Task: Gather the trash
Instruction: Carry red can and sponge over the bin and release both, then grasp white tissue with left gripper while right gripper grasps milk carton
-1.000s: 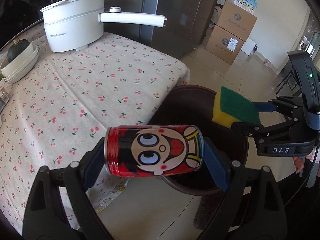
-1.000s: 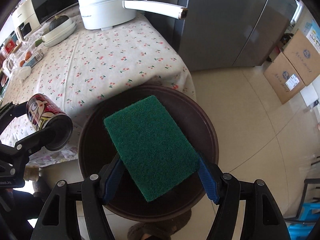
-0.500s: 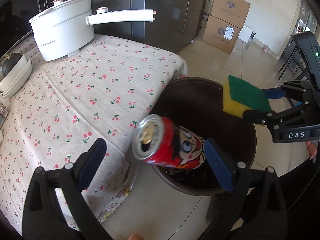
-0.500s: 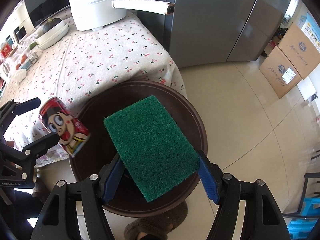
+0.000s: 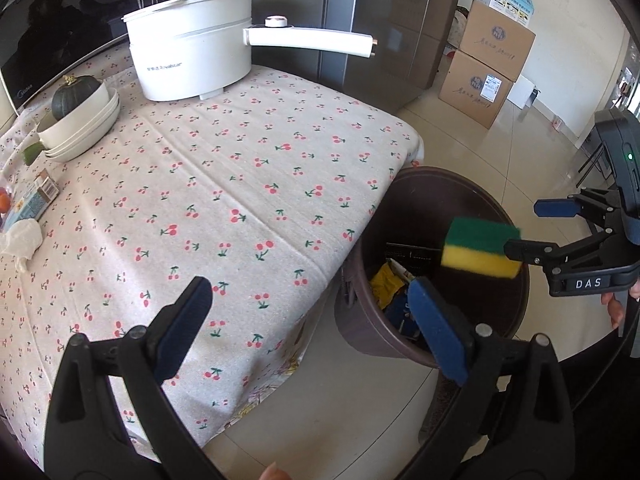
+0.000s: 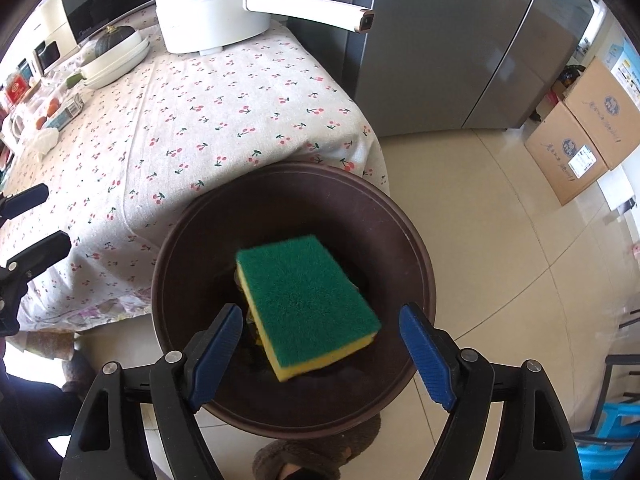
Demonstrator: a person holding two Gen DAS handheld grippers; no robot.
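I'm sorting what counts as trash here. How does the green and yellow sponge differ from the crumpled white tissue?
The green and yellow sponge is a flat block in mid-air over the brown bin, between the right gripper's opening jaws; the crumpled white tissue lies shapeless on the cherry tablecloth.

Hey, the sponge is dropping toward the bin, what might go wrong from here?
1. The sponge is loose between the right claw's opening jaws, tilted; it might clip the bin rim.
2. The crumpled tissue could be overlooked on the table.
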